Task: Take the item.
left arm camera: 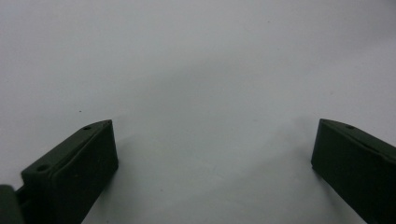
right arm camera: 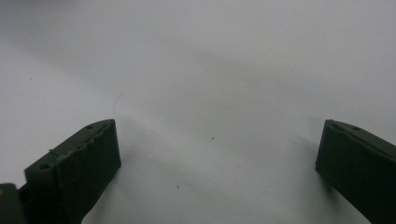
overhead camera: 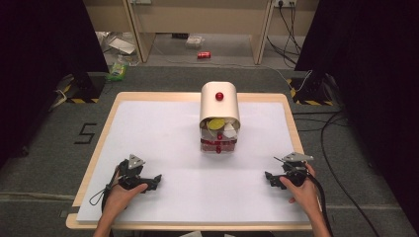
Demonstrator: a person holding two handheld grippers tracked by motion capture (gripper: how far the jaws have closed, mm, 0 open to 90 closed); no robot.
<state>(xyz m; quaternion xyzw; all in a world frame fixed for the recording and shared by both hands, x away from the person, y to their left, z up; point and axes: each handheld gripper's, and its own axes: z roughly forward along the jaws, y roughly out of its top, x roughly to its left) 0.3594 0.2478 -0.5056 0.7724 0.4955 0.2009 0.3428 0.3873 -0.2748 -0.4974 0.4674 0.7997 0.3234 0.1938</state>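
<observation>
A cream box with a rounded lid (overhead camera: 220,106) and a red knob (overhead camera: 219,96) stands at the middle back of the white table sheet (overhead camera: 168,133). Its open front shows yellow and white pieces above a red base (overhead camera: 218,144). My left gripper (overhead camera: 157,179) rests on the sheet near the front left, held by a hand, jaws wide open over bare white surface (left arm camera: 215,140). My right gripper (overhead camera: 268,177) rests at the front right, also held by a hand, jaws wide open with nothing between them (right arm camera: 219,140).
The table has a wooden rim (overhead camera: 94,148). Beyond it lie grey carpet, cables (overhead camera: 331,143) at the right, wooden furniture legs, a red can (overhead camera: 203,55) and scattered litter on the floor at the back.
</observation>
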